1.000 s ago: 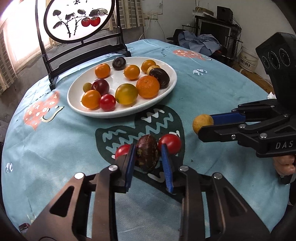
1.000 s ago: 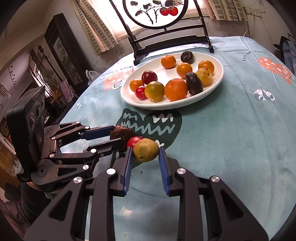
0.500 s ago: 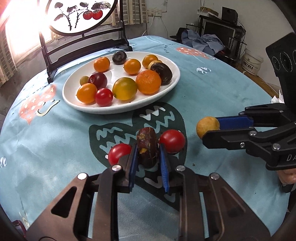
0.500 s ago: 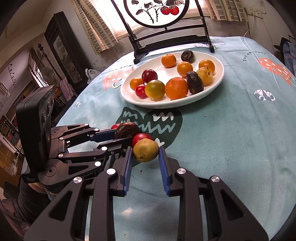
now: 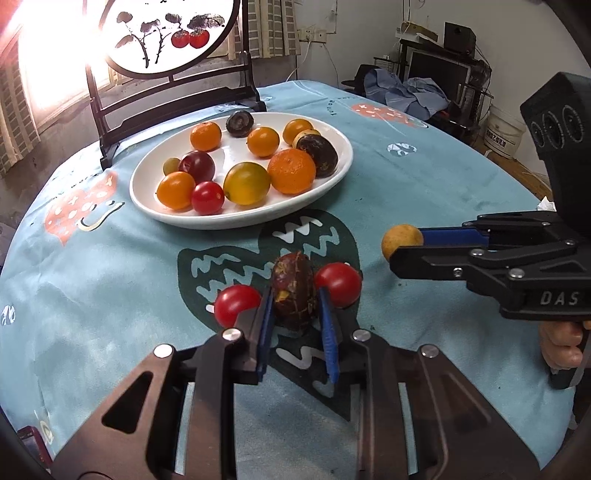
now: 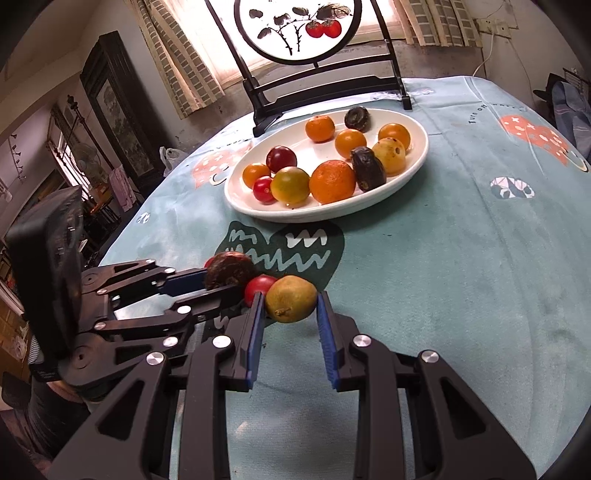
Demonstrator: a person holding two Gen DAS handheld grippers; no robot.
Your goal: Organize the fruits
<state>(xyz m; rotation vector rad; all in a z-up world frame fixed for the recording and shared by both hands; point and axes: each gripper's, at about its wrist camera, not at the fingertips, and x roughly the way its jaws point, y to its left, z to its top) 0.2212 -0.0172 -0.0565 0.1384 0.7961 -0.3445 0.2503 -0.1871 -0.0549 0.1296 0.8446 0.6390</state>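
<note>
My left gripper is shut on a dark brown wrinkled passion fruit, just above the teal tablecloth. Two red tomatoes lie on the cloth on either side of it. My right gripper is shut on a yellow-green round fruit, which also shows at the right of the left wrist view, the yellow fruit. Beyond both stands a white oval plate with several oranges, tomatoes and dark fruits. In the right wrist view the left gripper comes in from the left with the passion fruit.
A black wooden stand with a round painted screen sits behind the plate. The round table drops off at right toward clutter and a white bucket. A person's hand holds the right gripper's handle.
The left gripper has closed tighter on the passion fruit and lifted it slightly, edging toward the plate. The right gripper has kept still with its yellow fruit.
</note>
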